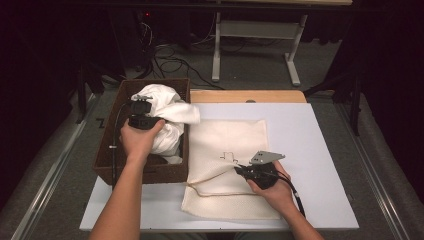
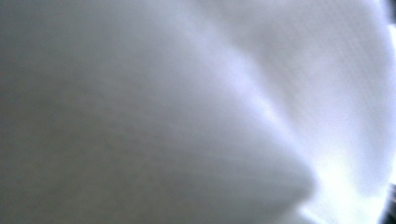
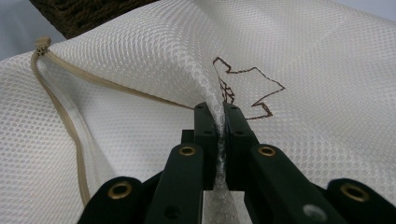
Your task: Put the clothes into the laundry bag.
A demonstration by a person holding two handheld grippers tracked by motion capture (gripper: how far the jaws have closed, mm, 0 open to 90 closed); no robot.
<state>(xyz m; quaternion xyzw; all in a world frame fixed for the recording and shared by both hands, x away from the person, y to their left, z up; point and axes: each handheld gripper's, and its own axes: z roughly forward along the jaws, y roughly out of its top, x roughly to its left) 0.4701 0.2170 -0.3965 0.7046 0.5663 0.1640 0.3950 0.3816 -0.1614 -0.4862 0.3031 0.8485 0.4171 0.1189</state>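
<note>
Right tongs [image 3: 219, 121] pinch mesh bag [image 3: 140, 84]; left tongs [image 1: 141, 111] against white cloth [image 1: 167, 112].

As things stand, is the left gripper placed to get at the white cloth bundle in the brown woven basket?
Probably yes: the left gripper sits right on the white cloth bundle over the open-topped brown woven basket, with nothing between them. Its close-up view is blurred white fabric.

Left hand [image 1: 137, 139] holds left gripper [image 1: 140, 116] forward, forearm stretched straight up from bottom edge; its fingers are hidden, state unclear. Right hand [image 1: 272, 187] holds right gripper [image 3: 220, 122] pointed left, fingers [image 3: 205, 135] pinched together on mesh fabric [image 3: 299, 56], forearm angled in from bottom right.
</note>
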